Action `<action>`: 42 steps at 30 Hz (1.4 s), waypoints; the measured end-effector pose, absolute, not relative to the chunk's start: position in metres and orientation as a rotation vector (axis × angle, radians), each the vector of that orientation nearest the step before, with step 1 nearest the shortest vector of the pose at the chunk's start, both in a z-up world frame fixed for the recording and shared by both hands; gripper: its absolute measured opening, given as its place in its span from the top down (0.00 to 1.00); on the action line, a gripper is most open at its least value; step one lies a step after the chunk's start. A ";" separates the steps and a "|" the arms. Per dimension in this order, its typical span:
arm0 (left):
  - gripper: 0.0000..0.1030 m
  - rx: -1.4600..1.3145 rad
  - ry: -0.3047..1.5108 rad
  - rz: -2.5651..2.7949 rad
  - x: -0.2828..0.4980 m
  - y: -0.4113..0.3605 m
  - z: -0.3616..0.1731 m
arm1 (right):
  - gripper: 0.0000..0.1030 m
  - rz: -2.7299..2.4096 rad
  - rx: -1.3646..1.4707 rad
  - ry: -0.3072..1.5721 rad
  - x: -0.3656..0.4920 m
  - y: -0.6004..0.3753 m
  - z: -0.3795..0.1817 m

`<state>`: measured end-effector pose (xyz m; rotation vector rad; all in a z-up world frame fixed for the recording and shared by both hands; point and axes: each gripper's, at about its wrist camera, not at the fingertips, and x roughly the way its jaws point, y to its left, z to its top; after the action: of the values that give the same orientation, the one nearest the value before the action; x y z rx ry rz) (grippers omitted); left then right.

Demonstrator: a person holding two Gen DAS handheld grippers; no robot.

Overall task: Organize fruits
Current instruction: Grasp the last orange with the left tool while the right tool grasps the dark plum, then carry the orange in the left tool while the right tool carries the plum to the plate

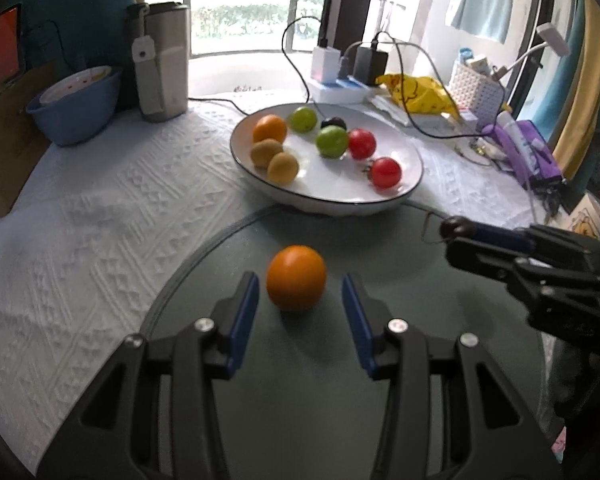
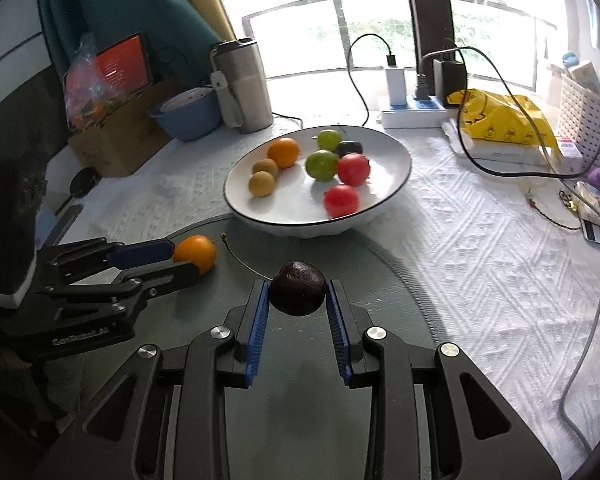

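An orange [image 1: 296, 277] lies on a grey round mat [image 1: 380, 360]. My left gripper [image 1: 300, 296] is open, with one finger on each side of the orange, not touching it; it also shows in the right wrist view [image 2: 180, 258] around the orange [image 2: 195, 254]. My right gripper [image 2: 298, 300] is shut on a dark purple fruit [image 2: 298, 294] and holds it above the mat; it shows in the left wrist view [image 1: 454, 232]. A white bowl [image 1: 404, 192] behind the mat holds an orange [image 1: 269, 128], two green fruits, two red tomatoes, two brown kiwis and a dark fruit.
A steel tumbler [image 1: 166, 64] and a blue bowl [image 1: 74, 108] stand at the back left. A power strip with chargers [image 1: 340, 80], a yellow bag [image 1: 416, 94], a white basket [image 1: 476, 84] and cables lie at the back right. A cardboard box [image 2: 120, 136] sits at the left.
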<state>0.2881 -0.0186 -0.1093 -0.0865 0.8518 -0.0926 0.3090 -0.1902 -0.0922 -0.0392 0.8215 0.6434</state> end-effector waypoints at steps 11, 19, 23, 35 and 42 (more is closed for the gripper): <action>0.67 -0.041 0.846 -0.083 0.290 -0.026 -0.115 | 0.69 0.644 -0.027 0.810 0.310 -0.196 -0.090; 0.67 -0.054 0.804 -0.107 0.281 -0.028 -0.100 | 0.69 0.656 -0.026 0.804 0.312 -0.190 -0.085; 0.67 -0.053 0.770 -0.118 0.282 -0.026 -0.087 | 0.69 0.666 -0.033 0.795 0.319 -0.184 -0.080; 0.67 -0.065 0.709 -0.134 0.306 -0.008 -0.065 | 0.69 0.684 -0.024 0.827 0.360 -0.154 -0.077; 0.67 -0.084 0.701 -0.155 0.321 -0.005 -0.066 | 0.69 0.688 -0.033 0.877 0.378 -0.145 -0.087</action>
<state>0.3213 -0.0054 -0.0663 -0.0836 0.7014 -0.1545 0.3775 -0.1451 -0.0872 -0.0327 0.8772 0.6877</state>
